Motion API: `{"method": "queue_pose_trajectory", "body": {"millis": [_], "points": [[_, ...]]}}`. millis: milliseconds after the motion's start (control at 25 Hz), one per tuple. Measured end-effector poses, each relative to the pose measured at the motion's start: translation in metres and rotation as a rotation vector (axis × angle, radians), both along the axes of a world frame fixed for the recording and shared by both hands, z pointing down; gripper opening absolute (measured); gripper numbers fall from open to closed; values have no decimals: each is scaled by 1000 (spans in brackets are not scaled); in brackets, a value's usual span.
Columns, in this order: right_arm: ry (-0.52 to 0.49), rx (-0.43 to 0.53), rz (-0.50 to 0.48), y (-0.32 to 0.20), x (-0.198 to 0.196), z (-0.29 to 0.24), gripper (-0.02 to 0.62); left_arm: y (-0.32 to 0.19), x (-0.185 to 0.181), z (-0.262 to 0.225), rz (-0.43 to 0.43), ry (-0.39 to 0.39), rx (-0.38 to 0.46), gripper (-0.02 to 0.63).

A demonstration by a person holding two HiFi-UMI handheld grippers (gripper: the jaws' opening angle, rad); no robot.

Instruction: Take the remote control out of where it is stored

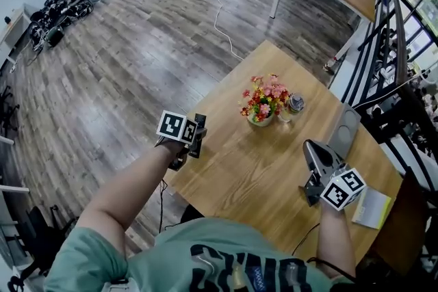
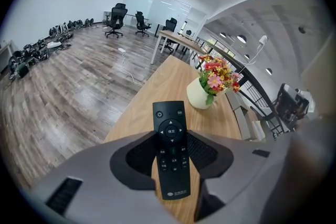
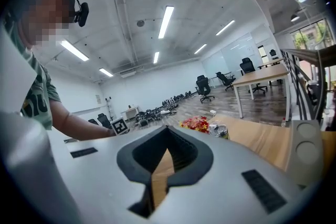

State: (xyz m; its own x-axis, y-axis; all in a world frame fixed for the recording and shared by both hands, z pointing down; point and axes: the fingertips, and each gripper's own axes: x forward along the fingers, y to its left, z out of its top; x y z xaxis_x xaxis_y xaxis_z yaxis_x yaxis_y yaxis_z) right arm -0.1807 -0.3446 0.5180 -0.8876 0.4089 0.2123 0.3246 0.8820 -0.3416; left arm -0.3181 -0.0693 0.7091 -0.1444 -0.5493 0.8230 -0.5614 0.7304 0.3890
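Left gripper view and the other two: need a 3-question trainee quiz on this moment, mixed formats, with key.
1. True or false: the jaws of the left gripper are closed on the remote control.
2. What stands on the table beyond the remote control? A) a vase of flowers B) a laptop C) a kettle
3. Fill in: between the jaws of the right gripper there is ____.
Key: 1 true; 2 A; 3 nothing.
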Motion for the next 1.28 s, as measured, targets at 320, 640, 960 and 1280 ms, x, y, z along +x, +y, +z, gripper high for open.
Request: {"method": "queue_pose_trajectory", "body": {"millis": [320, 640, 960, 1280], "points": [[46, 14, -26, 10, -15, 33, 3, 8, 0, 38, 11, 41, -31, 183], [116, -2, -55, 21, -24, 59, 4, 17, 3, 63, 3, 72, -87, 184], [149, 4, -68, 31, -16, 63, 3, 19, 12, 78, 33, 115, -118, 235], [138, 6, -52, 17, -3, 55, 3, 4, 5, 43, 9, 28, -14, 345]]}}
